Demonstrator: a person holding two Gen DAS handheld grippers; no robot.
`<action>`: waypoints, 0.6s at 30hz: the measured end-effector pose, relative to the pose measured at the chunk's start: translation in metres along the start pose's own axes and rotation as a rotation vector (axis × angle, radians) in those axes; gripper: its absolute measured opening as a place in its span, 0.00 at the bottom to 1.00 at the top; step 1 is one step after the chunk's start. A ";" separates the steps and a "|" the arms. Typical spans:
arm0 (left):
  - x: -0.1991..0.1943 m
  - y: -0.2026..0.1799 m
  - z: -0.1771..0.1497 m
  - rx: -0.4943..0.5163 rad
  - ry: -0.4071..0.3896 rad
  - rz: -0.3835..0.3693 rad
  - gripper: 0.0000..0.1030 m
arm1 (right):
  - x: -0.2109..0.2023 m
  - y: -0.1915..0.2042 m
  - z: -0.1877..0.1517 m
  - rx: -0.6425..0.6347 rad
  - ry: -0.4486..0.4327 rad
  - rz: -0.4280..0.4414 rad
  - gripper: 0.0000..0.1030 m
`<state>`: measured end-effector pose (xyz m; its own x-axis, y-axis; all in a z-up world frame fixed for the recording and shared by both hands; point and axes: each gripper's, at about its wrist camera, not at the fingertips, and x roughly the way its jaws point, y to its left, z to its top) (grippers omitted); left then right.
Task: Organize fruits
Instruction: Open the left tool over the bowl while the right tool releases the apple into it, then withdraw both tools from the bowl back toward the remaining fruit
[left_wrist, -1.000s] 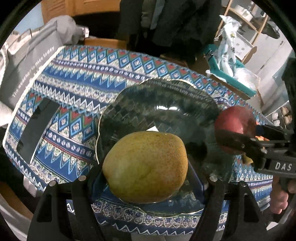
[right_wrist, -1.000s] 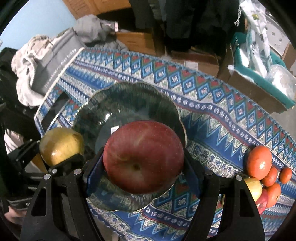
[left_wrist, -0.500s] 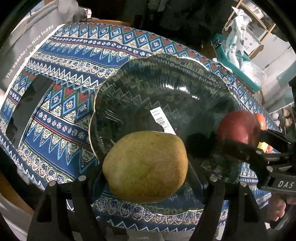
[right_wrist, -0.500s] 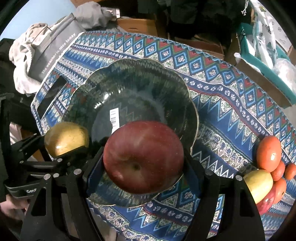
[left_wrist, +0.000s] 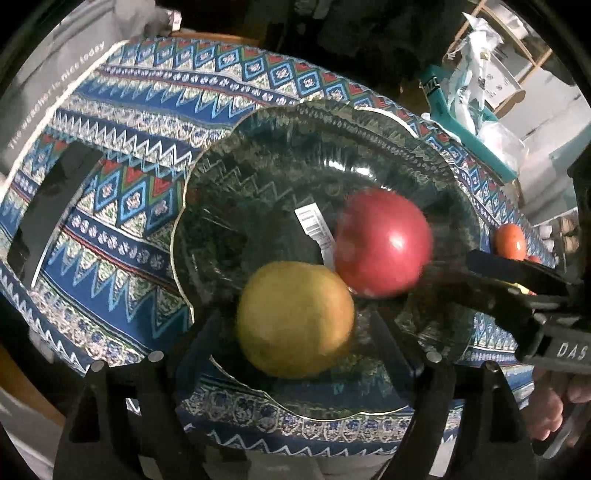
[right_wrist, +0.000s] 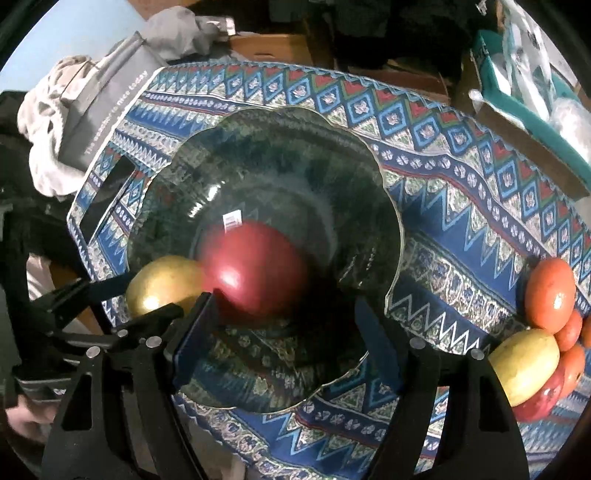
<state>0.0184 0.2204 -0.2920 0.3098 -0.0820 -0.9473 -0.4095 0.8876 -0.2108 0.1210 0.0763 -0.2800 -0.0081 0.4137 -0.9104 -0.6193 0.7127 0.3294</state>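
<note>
A dark green glass bowl (left_wrist: 295, 147) (right_wrist: 295, 155) with a scalloped rim stands on the patterned tablecloth. A yellow pear (left_wrist: 295, 317) (right_wrist: 162, 284) and a red apple (left_wrist: 384, 243) (right_wrist: 255, 273) lie side by side in it, both blurred with motion. My left gripper (left_wrist: 295, 332) hangs over the bowl's near edge. Its jaws are opening, and the pear sits below and between them with no pad touching it. My right gripper (right_wrist: 286, 310) is open above the bowl's near side. Its jaws are easing inward with nothing between them, and the apple lies beyond its left finger.
A heap of oranges (right_wrist: 546, 288), a yellow fruit (right_wrist: 524, 365) and a red one lies on the cloth at the right. A grey bag (right_wrist: 103, 99) and a flat black object (left_wrist: 48, 210) sit at the left. A teal box (right_wrist: 517, 85) is behind the table.
Both fruits have left the jaws and dropped into the bowl: the pear from the left gripper, the apple from the right. The left jaws stand wider.
</note>
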 end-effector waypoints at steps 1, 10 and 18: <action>-0.001 -0.001 0.000 0.007 -0.005 0.008 0.82 | -0.001 0.000 0.000 -0.001 -0.005 0.002 0.73; -0.012 0.002 0.001 0.007 -0.039 0.014 0.82 | -0.002 0.005 0.000 -0.014 -0.012 -0.014 0.73; -0.033 -0.005 0.001 0.034 -0.079 0.009 0.82 | -0.035 0.004 -0.002 -0.024 -0.096 -0.087 0.75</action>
<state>0.0108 0.2193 -0.2597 0.3736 -0.0389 -0.9268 -0.3835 0.9033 -0.1925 0.1173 0.0634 -0.2475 0.1210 0.4040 -0.9067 -0.6332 0.7349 0.2429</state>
